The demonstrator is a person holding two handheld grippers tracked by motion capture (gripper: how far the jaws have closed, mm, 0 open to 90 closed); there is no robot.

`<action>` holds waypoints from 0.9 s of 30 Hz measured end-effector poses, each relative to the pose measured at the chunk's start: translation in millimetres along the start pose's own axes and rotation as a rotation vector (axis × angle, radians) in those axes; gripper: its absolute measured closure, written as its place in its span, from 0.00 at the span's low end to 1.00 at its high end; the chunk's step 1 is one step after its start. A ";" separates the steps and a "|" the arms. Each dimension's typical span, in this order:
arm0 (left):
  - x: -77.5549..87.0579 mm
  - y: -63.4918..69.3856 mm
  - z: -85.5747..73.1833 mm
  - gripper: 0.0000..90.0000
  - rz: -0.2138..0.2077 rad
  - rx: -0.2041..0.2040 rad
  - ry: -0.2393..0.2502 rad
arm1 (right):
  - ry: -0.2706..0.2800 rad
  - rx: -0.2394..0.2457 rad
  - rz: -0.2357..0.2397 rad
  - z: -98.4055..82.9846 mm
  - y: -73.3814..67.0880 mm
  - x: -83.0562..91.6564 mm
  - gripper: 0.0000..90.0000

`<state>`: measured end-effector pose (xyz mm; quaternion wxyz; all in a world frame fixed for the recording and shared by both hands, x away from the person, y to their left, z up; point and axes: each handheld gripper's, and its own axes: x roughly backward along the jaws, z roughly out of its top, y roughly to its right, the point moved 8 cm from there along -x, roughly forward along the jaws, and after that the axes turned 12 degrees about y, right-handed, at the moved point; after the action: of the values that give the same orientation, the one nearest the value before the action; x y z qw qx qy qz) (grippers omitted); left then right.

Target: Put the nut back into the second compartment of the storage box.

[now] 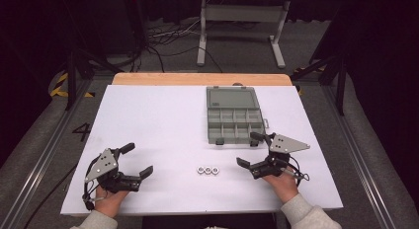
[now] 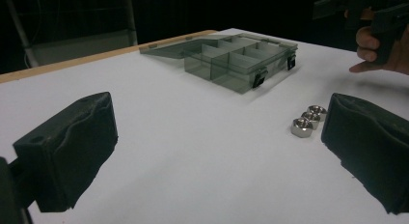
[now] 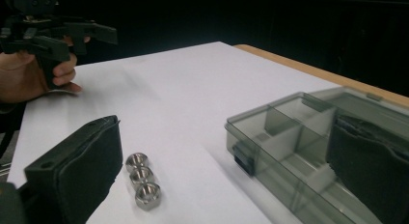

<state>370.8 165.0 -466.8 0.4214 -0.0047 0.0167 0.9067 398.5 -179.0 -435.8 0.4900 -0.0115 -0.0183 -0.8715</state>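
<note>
Nothing is done yet, as I judge it: the three nuts (image 1: 208,170) lie in a touching row on the white table (image 1: 148,120), just in front of the open box (image 1: 234,115), and every compartment I can see into looks empty. All the moving of nuts into the box is left. My left gripper (image 1: 137,161) rests well to the left of the box, jaws spread wide, holding nothing. My right gripper (image 1: 251,149) sits just in front of the box's near right corner, jaws also wide and empty. Count: three nuts, one box with its lid laid back, two grippers.
</note>
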 end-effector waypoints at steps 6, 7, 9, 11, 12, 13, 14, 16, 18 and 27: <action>-1.4 1.2 2.9 0.00 0.003 -0.013 0.030 | -0.018 0.011 0.039 6.9 -7.6 -14.2 0.00; -1.5 1.8 3.0 0.00 0.000 -0.011 0.031 | -0.042 0.021 0.042 7.6 -8.7 -16.4 0.00; -1.6 2.9 2.3 0.00 0.001 -0.011 0.017 | -0.077 0.040 0.050 8.5 -10.5 -19.4 0.00; -2.0 3.7 1.8 0.00 -0.013 -0.016 0.006 | -0.122 0.019 0.058 10.0 -11.2 -23.7 0.00; -1.9 4.4 1.3 0.00 -0.015 -0.015 -0.002 | -0.139 0.005 0.062 10.6 -11.4 -24.9 0.00; -1.8 4.3 1.4 0.00 -0.018 -0.021 -0.004 | -0.165 -0.003 0.085 12.0 -12.2 -26.9 0.00; -1.9 4.7 1.3 0.00 -0.023 -0.019 -0.006 | -0.189 -0.005 0.106 13.1 -13.1 -28.6 0.02; -2.2 5.1 1.0 0.00 -0.022 -0.007 -0.009 | -0.249 0.001 0.135 14.1 -14.3 -31.8 0.05; -1.5 4.3 1.3 0.00 -0.026 -0.001 -0.014 | -0.316 0.035 0.139 15.3 -14.9 -35.3 0.05; -1.0 2.5 -2.2 0.00 -0.019 0.024 -0.030 | -0.548 0.202 0.202 22.6 -24.3 -52.2 0.11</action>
<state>369.5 162.6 -469.0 0.4303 0.0138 0.0209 0.9023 404.9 -120.8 -415.8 0.5497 -0.1988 -0.2351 -0.7766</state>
